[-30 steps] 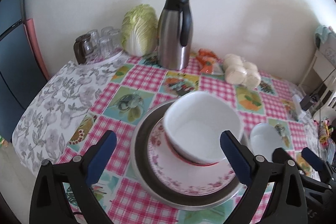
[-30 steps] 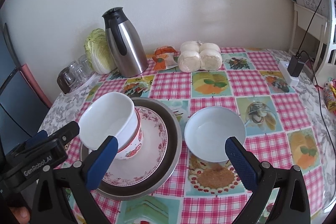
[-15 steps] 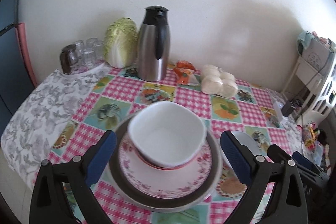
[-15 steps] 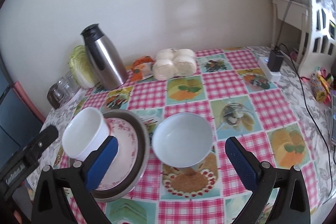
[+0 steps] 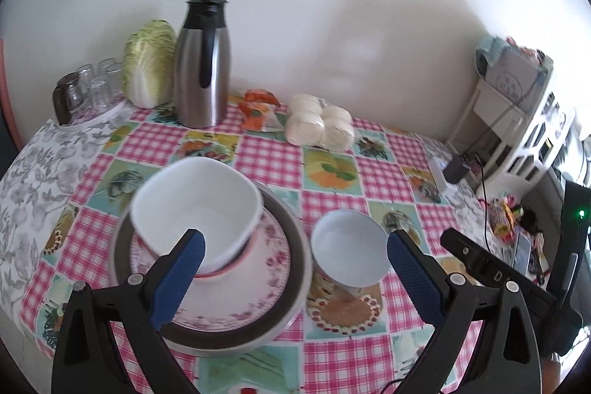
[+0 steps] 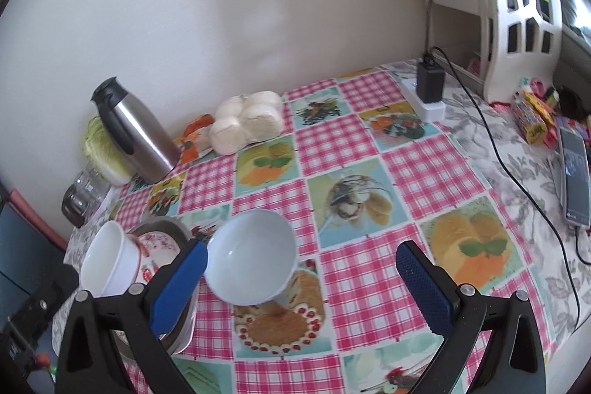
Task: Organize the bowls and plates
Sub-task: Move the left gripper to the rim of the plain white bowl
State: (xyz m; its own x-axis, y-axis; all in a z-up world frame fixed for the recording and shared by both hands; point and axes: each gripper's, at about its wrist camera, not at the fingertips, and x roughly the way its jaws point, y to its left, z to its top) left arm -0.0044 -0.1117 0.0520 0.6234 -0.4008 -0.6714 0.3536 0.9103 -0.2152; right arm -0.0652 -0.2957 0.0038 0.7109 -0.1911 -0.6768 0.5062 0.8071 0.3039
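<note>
A white bowl with a red band (image 5: 199, 205) (image 6: 109, 259) sits on a pink-flowered plate (image 5: 258, 268) (image 6: 159, 244), which lies in a wide metal dish (image 5: 291, 305) (image 6: 177, 331). To the right of that stack a small white bowl (image 5: 349, 253) (image 6: 249, 257) stands alone on the checked tablecloth (image 5: 280, 165). My left gripper (image 5: 295, 276) hangs open above the gap between stack and small bowl, holding nothing. My right gripper (image 6: 301, 283) is open too, empty, just right of the small bowl.
Along the back wall stand a steel thermos (image 5: 201, 65), a cabbage (image 5: 149, 65), several glasses on a tray (image 5: 88, 87), an orange packet (image 5: 258, 109) and bagged buns (image 5: 319, 126). A plugged-in charger (image 6: 428, 84), its cable and a phone (image 6: 574, 183) lie at the table's right side.
Both grippers have pulled back and swung to the right; the stack now lies to the left in both views. The bowls and plates have not moved.
</note>
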